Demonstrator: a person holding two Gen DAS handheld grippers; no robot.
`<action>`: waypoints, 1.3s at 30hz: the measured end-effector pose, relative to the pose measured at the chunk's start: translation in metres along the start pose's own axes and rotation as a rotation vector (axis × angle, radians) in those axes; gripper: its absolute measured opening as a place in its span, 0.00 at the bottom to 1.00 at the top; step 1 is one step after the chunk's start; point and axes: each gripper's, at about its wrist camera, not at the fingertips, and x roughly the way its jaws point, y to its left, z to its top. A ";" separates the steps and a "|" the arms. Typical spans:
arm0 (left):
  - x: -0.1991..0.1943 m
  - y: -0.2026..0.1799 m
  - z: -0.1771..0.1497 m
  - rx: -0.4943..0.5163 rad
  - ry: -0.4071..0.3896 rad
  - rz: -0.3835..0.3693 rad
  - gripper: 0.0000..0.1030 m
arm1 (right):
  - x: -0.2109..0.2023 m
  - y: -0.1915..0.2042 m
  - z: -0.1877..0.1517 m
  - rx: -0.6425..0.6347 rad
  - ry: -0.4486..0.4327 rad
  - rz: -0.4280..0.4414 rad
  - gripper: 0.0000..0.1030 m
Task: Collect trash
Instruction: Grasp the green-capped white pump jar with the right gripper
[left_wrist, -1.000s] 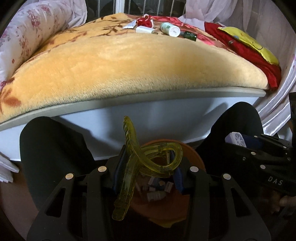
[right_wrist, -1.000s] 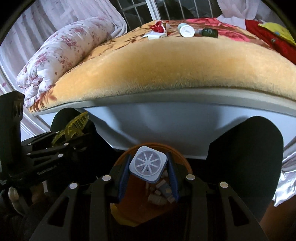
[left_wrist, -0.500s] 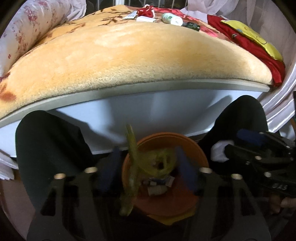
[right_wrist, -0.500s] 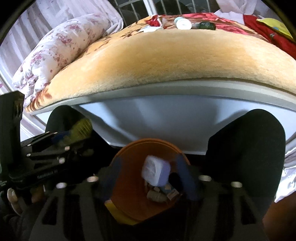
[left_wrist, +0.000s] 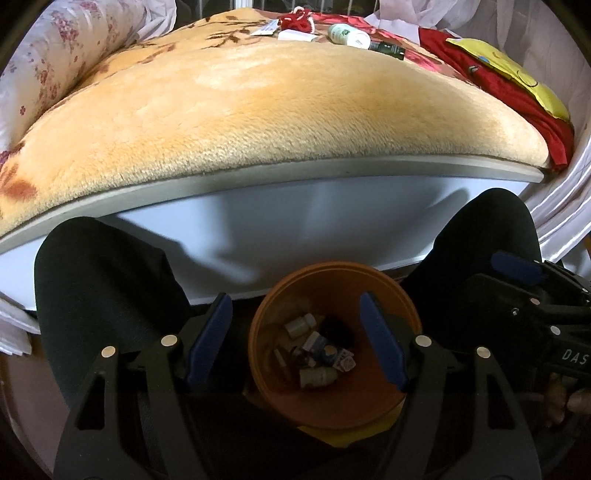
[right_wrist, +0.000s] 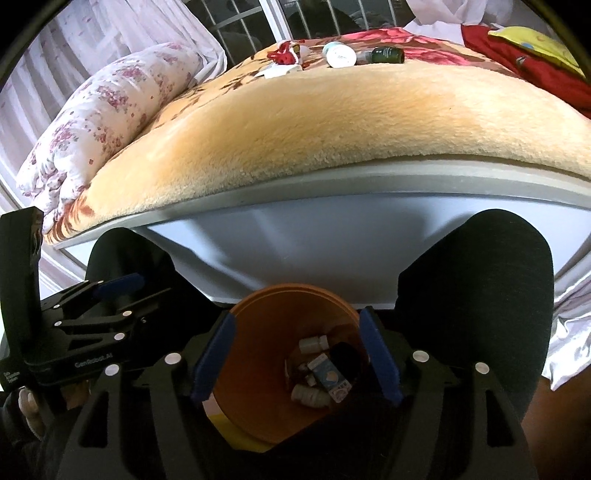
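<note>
"DAS" marks the right tool (left_wrist: 517, 266), "GenRobot.AI" the left tool (right_wrist: 118, 284) (small print).

I see a bed (left_wrist: 258, 177) covered by a plush orange-yellow blanket (left_wrist: 280, 122) with a floral print toward its far side. At the far end lie a red tangle of cord (right_wrist: 282, 55), a flat white packet (right_wrist: 277, 71), a white jar on its side (right_wrist: 339, 54) and a dark green bottle on its side (right_wrist: 386, 55), the jar and bottle just beside each other. A rolled floral quilt (right_wrist: 107, 114) lies along the left edge, and a red cloth (left_wrist: 498, 88) with a yellow piece (left_wrist: 517, 74) on it along the right.
</note>
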 end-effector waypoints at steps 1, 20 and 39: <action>0.000 0.001 0.001 0.000 0.001 0.002 0.68 | -0.001 0.000 0.000 0.001 -0.006 -0.002 0.70; -0.065 0.011 0.085 0.023 -0.252 0.119 0.82 | -0.048 -0.008 0.108 -0.114 -0.216 -0.029 0.79; 0.000 0.037 0.175 -0.127 -0.186 0.063 0.83 | 0.134 -0.074 0.376 0.091 0.040 0.047 0.79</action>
